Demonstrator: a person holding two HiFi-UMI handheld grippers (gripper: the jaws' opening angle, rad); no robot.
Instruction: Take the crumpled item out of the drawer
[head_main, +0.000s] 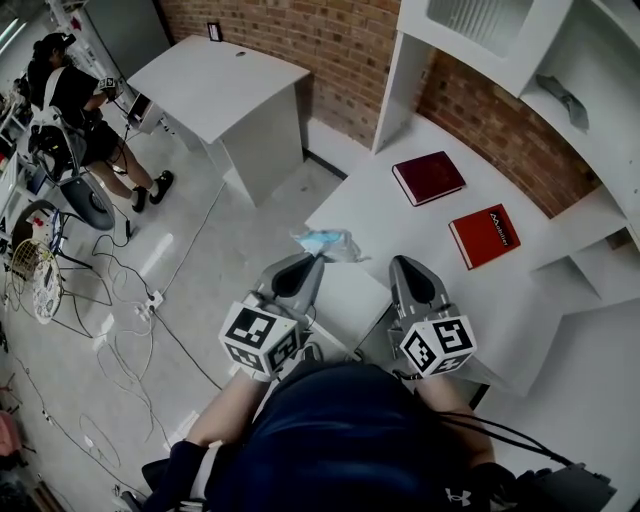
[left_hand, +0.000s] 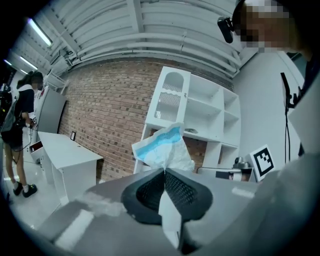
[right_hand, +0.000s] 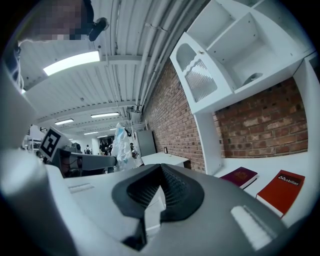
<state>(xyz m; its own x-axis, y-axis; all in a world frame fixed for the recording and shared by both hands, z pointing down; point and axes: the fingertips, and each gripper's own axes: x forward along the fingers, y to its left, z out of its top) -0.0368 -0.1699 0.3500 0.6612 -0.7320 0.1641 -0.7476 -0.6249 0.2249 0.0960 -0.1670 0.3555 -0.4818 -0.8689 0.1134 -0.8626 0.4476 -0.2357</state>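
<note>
The crumpled item (head_main: 326, 243), a white and light-blue wad, hangs from the tip of my left gripper (head_main: 311, 259), which is shut on it just off the white desk's (head_main: 385, 215) near corner. In the left gripper view the crumpled item (left_hand: 162, 146) sticks up from the closed left gripper (left_hand: 164, 170). My right gripper (head_main: 401, 263) is level with the left one, over the desk edge. In the right gripper view the right gripper (right_hand: 161, 168) is shut with nothing in it, and the crumpled item (right_hand: 121, 142) shows at its left. A white drawer front (head_main: 350, 297) lies between the grippers.
A dark red book (head_main: 428, 177) and a red book (head_main: 485, 235) lie on the desk below white shelving (head_main: 590, 110). Another white desk (head_main: 225, 85) stands at the far left. A person (head_main: 80, 110) stands beyond it. Cables (head_main: 130, 320) trail across the floor.
</note>
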